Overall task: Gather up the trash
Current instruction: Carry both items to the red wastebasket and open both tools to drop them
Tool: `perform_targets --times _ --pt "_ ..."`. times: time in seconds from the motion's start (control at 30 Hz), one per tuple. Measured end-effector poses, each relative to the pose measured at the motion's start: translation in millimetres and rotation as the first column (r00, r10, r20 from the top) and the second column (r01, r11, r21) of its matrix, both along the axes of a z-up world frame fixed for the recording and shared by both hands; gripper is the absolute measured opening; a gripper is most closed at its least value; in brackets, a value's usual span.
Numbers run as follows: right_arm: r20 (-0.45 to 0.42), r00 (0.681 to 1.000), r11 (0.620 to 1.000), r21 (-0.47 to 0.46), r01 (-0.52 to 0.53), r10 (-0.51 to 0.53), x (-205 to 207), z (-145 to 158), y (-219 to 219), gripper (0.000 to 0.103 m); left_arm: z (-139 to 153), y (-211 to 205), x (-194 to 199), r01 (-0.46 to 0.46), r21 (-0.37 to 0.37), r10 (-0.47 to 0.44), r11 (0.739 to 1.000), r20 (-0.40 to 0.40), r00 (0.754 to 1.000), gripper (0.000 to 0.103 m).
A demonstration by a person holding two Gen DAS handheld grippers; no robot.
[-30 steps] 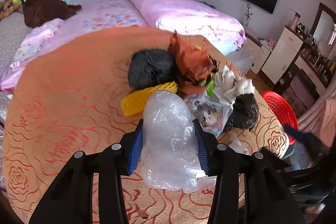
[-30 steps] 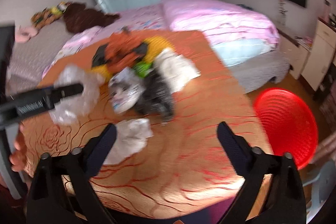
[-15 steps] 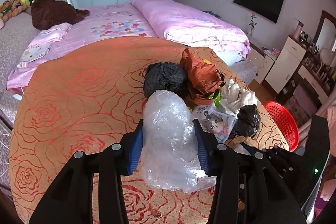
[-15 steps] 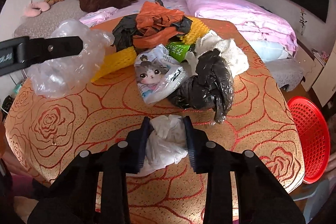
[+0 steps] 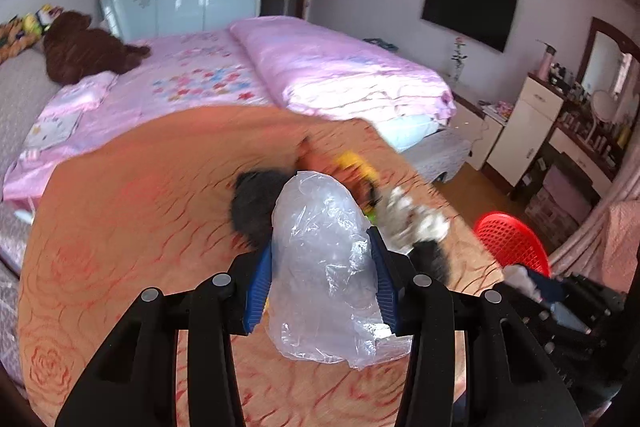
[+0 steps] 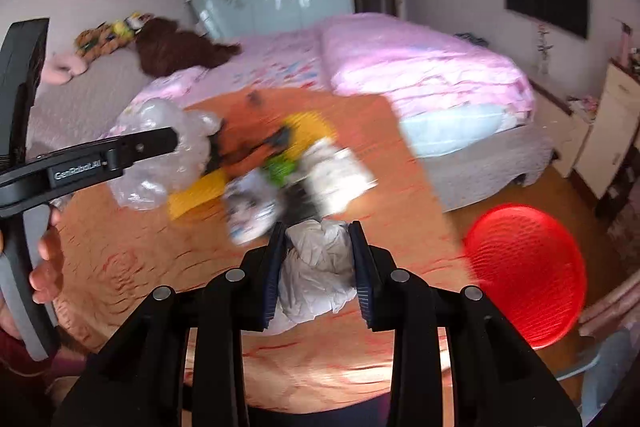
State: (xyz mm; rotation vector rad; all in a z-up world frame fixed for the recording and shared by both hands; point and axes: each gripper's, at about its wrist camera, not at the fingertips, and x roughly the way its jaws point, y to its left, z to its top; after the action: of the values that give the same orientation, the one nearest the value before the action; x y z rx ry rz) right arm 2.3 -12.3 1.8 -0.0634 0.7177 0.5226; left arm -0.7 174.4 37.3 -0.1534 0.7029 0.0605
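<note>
While we hold both tools over the bench [image 5: 120, 227], our left claw [image 5: 324, 275] pinches a clear plastic bag [image 5: 324, 267] raised above the orange cloth. Beside it, a blurred heap of trash [image 6: 280, 163] lies mid-bench. Our right claw [image 6: 318, 263] is clamped on a crumpled white paper wad [image 6: 320, 267], lifted clear. Farthest right, a red basket [image 6: 528, 267] stands on the floor.

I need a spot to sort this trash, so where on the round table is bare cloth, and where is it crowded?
Bare: the table's left half, from the black bag out to the rim beside the bed, and the near strip below both grippers. Crowded: the right-centre pile, where the yellow mesh, cartoon packet and white wad bunch together toward the red basket.
</note>
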Motion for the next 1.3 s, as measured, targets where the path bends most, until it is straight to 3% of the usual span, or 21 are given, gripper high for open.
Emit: perform_targets --times 0.17,0.33,0.47,0.7,1.1,1.3 --pt "0.026 0.991 0.991 -0.006 0.132 -0.132 26.1 4.7 -49.7 0.031 13.0 -45.2 31.9 0.088 0.034 -0.088 0.996 0.022 0.996 0.043" --pt "0.039 0.969 0.97 -0.011 0.243 -0.243 48.6 1.0 -99.8 0.031 10.4 -98.7 64.0 0.192 0.029 -0.192 0.981 -0.005 0.981 0.043" --pt "0.043 0.947 0.948 -0.021 0.318 -0.317 65.0 -5.5 -136.3 0.031 -1.1 -144.0 88.1 0.269 0.037 -0.267 0.962 -0.045 0.963 0.043" --pt "-0.026 0.909 0.909 -0.03 0.415 -0.415 93.5 -31.7 -187.3 0.032 -35.1 -204.4 118.1 0.363 0.057 -0.354 0.93 -0.128 0.927 0.043" --pt "-0.184 0.864 0.883 -0.069 0.463 -0.468 140.7 -92.9 -226.7 0.033 -93.5 -265.3 151.0 0.478 0.008 -0.459 0.878 -0.27 0.847 0.045" --pt "-0.235 0.849 0.878 -0.056 0.475 -0.474 147.2 -108.7 -231.6 0.041 -105.5 -270.7 150.7 0.499 -0.001 -0.478 0.866 -0.287 0.83 0.062"
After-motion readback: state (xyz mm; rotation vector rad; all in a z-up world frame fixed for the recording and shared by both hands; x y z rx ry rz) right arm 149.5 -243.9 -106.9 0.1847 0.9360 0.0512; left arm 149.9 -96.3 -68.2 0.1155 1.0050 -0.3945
